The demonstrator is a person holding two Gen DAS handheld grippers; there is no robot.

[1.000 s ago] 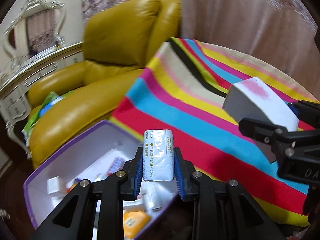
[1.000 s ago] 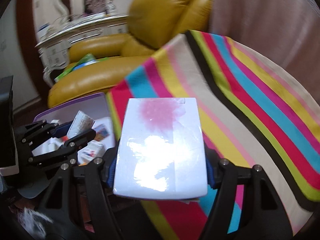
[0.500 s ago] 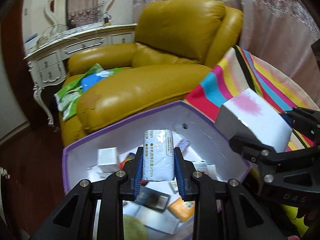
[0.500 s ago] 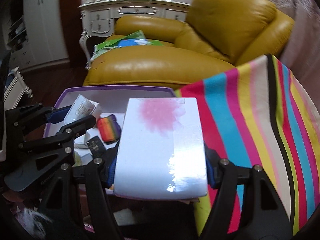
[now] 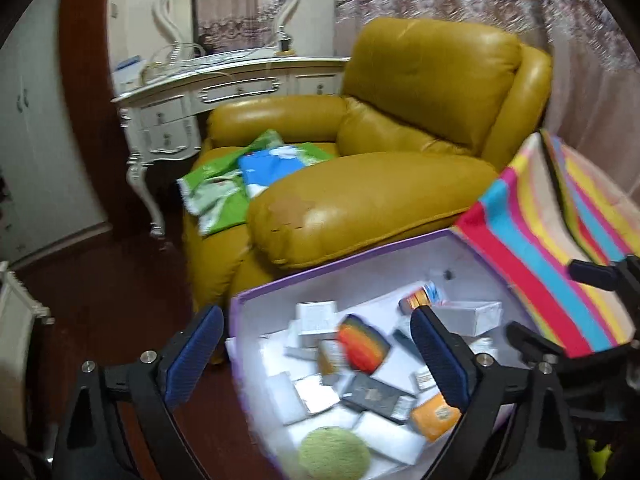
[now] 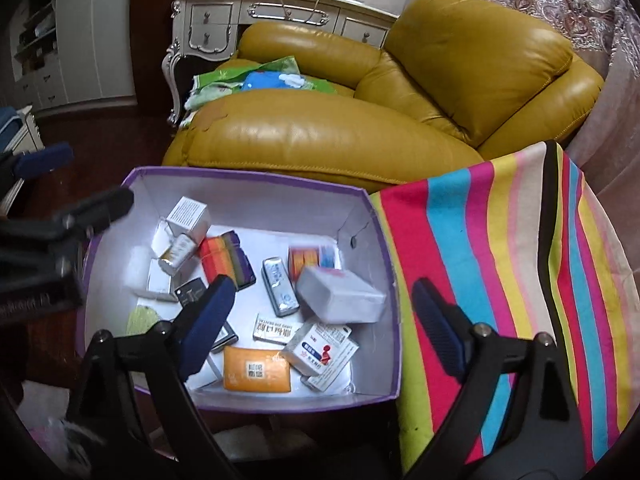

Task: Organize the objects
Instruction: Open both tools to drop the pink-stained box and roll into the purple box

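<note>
A purple-rimmed box (image 6: pixel 248 178) (image 5: pixel 340 265) stands on the floor, filled with several small packets and cartons. The white carton with the pink mark (image 6: pixel 340 296) (image 5: pixel 468 316) lies inside it near the right wall, free of any finger. A small silvery packet (image 6: pixel 280 286) lies beside it. My right gripper (image 6: pixel 324 326) hangs over the box, its jaws opening wide with nothing held between them. My left gripper (image 5: pixel 316 356) is over the box's left part, jaws also opening and empty. Its blue pads (image 6: pixel 44 158) show at the left of the right wrist view.
A mustard leather armchair (image 5: pixel 400 160) (image 6: pixel 360 128) stands right behind the box, with green and blue bags (image 5: pixel 248 176) on its seat. A striped cloth (image 6: pixel 500 260) (image 5: pixel 560 240) covers a surface on the right. A white dressing table (image 6: pixel 280 12) stands behind, over dark wooden floor (image 5: pixel 120 280).
Both grippers swung left from the striped cloth to over the purple box and opened. The white carton left the right gripper and the small packet left the left; both now lie in the box.
</note>
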